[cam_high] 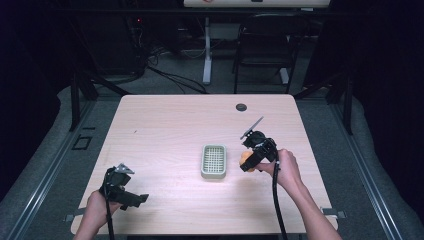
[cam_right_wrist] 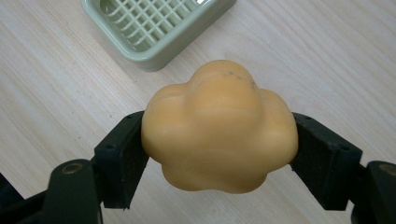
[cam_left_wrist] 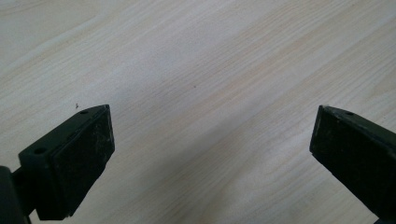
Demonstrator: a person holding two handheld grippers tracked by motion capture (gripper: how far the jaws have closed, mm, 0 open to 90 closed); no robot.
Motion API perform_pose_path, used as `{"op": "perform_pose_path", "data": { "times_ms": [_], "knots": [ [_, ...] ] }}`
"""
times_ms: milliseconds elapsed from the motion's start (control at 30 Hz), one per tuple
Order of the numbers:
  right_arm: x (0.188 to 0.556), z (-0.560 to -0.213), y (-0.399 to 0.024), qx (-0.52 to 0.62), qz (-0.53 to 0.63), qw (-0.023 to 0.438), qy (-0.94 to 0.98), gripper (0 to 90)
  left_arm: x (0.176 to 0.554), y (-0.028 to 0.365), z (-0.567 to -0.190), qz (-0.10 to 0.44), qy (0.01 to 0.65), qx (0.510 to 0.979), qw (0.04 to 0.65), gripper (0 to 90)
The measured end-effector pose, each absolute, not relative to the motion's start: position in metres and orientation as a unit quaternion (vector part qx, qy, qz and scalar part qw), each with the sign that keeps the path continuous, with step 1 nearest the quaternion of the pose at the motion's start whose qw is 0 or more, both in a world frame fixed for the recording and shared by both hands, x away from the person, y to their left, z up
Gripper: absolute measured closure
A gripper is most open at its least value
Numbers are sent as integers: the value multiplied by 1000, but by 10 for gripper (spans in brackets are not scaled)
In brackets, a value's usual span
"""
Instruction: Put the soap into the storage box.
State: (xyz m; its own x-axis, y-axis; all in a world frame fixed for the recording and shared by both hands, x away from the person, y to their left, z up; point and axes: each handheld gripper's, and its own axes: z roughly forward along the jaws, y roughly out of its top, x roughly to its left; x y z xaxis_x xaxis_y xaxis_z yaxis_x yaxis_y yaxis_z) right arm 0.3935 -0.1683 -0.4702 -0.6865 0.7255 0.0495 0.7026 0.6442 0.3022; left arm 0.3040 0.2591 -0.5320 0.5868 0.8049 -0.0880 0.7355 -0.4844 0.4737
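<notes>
Green slotted tray (cam_high: 213, 161) lies bare (soap (cam_right_wrist: 219, 127) clamped in right hand-held gripper (cam_right_wrist: 219, 154)); left hand-held gripper (cam_left_wrist: 210, 144) gapes, holding nothing.

High view above table (cam_high: 165, 125); 2 close gripper views downward, right's sharing the green tray (cam_right_wrist: 154, 28).

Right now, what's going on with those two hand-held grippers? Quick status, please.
Right hand-held gripper shut on orange soap, beside the green soap dish. Left hand-held gripper open over bare table. Nothing between soap and dish.
</notes>
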Motion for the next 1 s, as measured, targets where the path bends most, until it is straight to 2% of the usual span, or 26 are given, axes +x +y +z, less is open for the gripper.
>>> {"op": "perform_pose_path", "data": {
  "times_ms": [1000],
  "knots": [
    [411,-462,-141,377,158,29,912,246,304,259,-532,72,449,858,239,1]
  ]
}}
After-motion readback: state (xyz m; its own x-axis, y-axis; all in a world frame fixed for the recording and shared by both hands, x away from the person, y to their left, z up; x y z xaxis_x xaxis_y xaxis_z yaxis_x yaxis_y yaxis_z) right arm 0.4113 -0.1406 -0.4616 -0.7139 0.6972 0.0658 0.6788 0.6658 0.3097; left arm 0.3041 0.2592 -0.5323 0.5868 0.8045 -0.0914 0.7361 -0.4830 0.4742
